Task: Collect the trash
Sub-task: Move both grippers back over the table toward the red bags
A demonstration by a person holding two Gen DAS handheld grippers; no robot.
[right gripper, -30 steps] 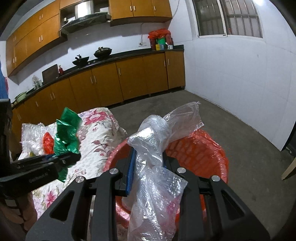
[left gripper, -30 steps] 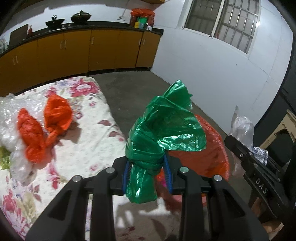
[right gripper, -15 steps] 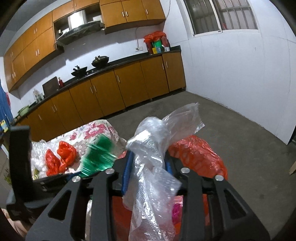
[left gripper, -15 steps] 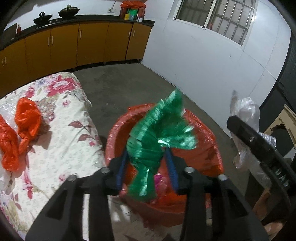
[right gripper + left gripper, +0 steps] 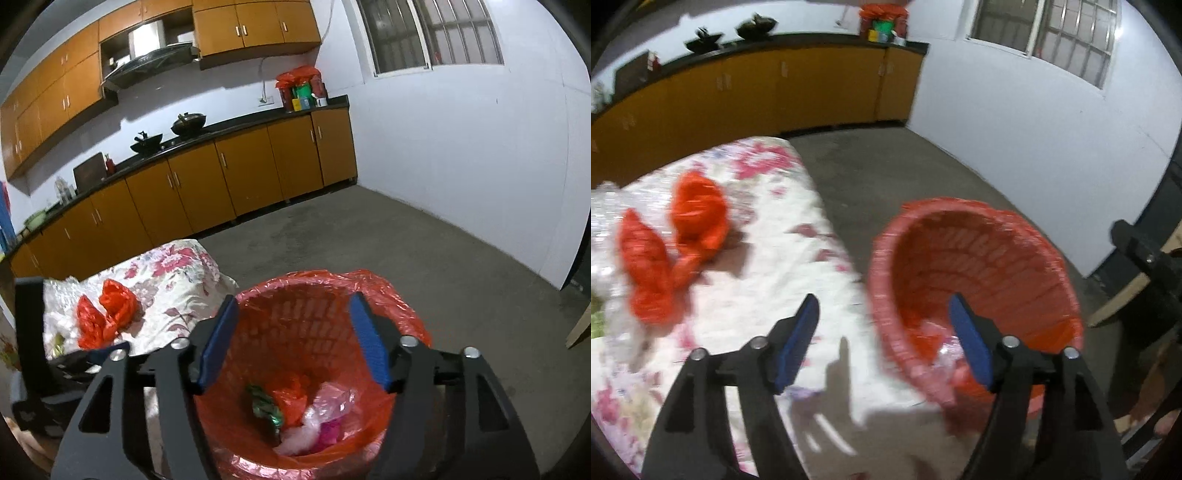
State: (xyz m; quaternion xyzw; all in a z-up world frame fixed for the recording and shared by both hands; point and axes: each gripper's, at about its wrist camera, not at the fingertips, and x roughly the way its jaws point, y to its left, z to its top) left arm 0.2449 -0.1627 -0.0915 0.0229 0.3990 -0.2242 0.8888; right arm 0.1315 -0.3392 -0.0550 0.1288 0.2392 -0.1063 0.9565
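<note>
A red-lined waste basket (image 5: pixel 979 236) (image 5: pixel 306 288) stands on the floor beside the floral-covered table (image 5: pixel 764 295) (image 5: pixel 177 288). In it lie the green bag (image 5: pixel 264 404), clear plastic wrap (image 5: pixel 317 410) and other scraps. My right gripper (image 5: pixel 293 339) is open and empty right above the basket. My left gripper (image 5: pixel 882 336) is open and empty, over the table's edge and the basket's left rim. Two crumpled red bags (image 5: pixel 676 240) (image 5: pixel 105 314) lie on the table to the left.
Clear crumpled plastic (image 5: pixel 605 221) lies at the table's far left. Orange kitchen cabinets (image 5: pixel 221 177) line the back wall. Grey concrete floor (image 5: pixel 406 236) spreads to the white wall. A wooden piece (image 5: pixel 1126 291) stands right of the basket.
Both grippers opened. The green bag left my left gripper and the clear wrap left my right gripper; both now lie in the basket. The left view swung back toward the table.
</note>
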